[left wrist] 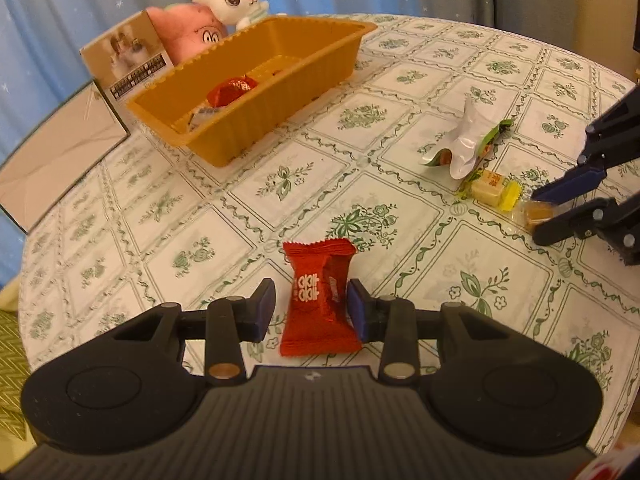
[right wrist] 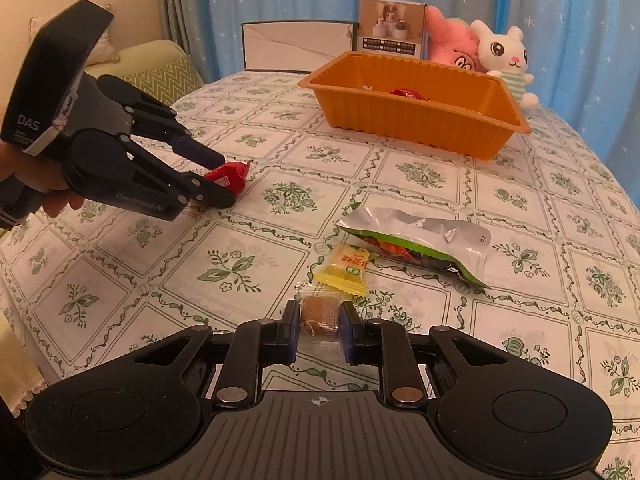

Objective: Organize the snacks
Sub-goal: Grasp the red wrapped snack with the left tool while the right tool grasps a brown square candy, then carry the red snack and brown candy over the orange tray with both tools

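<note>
Snacks are being gathered into the orange tray (right wrist: pixel 416 120) at twelve o'clock, where a few are already lying. A red candy (left wrist: pixel 318 300) is being clamped by the left gripper (left wrist: pixel 312 310), a brown candy (right wrist: pixel 319 314) by the right gripper (right wrist: pixel 319 332); a yellow candy (right wrist: pixel 346 270) and green pouch (right wrist: pixel 416 244) are being left on the table.

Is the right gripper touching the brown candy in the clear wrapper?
Touching. In the right wrist view, the right gripper has both fingers pressed against the sides of the brown candy.
</note>
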Available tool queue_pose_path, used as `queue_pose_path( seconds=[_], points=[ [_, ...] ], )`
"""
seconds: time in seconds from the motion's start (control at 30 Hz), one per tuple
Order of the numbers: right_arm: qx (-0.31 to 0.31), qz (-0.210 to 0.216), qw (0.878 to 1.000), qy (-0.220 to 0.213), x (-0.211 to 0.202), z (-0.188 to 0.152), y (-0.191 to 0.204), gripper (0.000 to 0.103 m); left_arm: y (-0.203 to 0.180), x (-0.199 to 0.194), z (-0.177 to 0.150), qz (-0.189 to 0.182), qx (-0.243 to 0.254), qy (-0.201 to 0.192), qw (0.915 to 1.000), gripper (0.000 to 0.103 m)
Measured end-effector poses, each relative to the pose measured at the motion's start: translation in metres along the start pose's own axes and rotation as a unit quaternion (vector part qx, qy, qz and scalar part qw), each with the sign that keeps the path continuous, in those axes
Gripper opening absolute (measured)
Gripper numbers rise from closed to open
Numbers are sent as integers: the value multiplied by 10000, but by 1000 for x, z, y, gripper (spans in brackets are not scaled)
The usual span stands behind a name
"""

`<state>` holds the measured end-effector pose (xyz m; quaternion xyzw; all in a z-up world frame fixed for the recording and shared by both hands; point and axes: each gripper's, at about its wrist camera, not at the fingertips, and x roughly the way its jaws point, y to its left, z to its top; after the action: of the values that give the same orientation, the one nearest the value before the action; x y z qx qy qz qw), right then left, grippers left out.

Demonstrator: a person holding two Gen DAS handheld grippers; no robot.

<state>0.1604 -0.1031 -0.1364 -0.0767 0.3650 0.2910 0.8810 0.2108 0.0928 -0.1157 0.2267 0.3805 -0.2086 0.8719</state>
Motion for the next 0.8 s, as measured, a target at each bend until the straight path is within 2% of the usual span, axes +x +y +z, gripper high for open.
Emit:
queue_pose_path(
  seconds=[0.1,0.17,0.23,0.4,0.53,0.8],
  points=[
    [-32,-31,10000,-26,1,0,1,22,6,2,1,-30,-462,130,9988,35],
    [-19,-48,10000,-49,2,0,1,22,10,2,0,-99,-850,184,9962,28],
    [11,-57,10000,-61,3,1,1,22,12,0,-1,-73,-1146,225,9931,27],
    [35,-82,9999,-65,4,2,1,22,7,-5,-1,77,-1568,326,9871,26],
    [57,-135,9999,-80,5,2,2,23,4,-11,-2,234,-2046,397,9778,25],
    [95,-200,9997,77,1,4,4,22,-16,-27,-3,449,-2415,274,9690,25]
  ],
)
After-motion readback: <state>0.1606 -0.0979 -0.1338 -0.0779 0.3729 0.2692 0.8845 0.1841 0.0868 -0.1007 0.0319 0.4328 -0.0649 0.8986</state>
